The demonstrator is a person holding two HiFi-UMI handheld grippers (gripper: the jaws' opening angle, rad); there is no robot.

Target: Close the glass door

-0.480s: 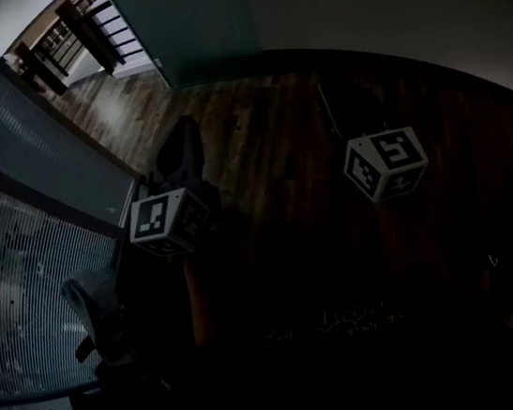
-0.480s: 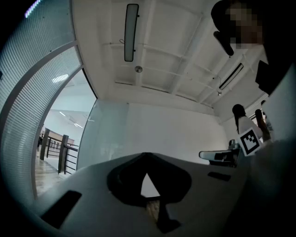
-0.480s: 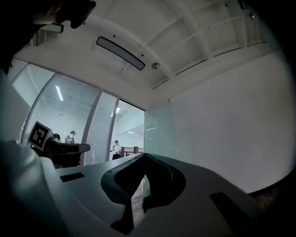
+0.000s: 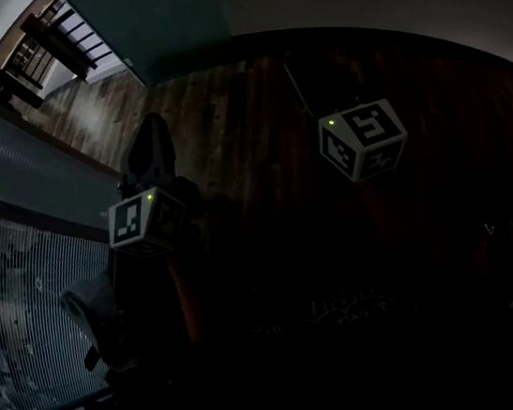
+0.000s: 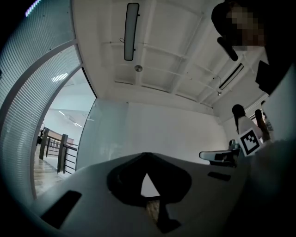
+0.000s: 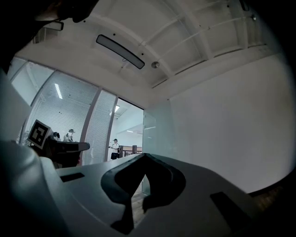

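The glass door [image 4: 150,20] is a teal pane at the top of the dark head view, standing beside an open doorway. It shows as a clear panel [image 5: 104,134] in the left gripper view and a narrow panel [image 6: 155,132] in the right gripper view. My left gripper [image 5: 146,155] has its jaws together with nothing between them, and its marker cube [image 4: 145,220] is at centre left. My right gripper [image 6: 144,156] is also shut and empty, and its cube [image 4: 363,142] is to the right. Both grippers stand short of the door, apart from it.
A ribbed frosted glass wall [image 4: 21,280] runs along the left. A dark railing [image 4: 39,40] stands beyond the doorway. The floor [image 4: 237,136] is dark wood, and a white wall [image 6: 231,115] lies to the right. A grey chair-like shape [image 4: 92,312] is at lower left. People [image 6: 114,147] stand far off.
In the head view both marker cubes have shifted up and to the left, and the doorway and railing have slid toward the upper left corner. Neither gripper's jaws changed.
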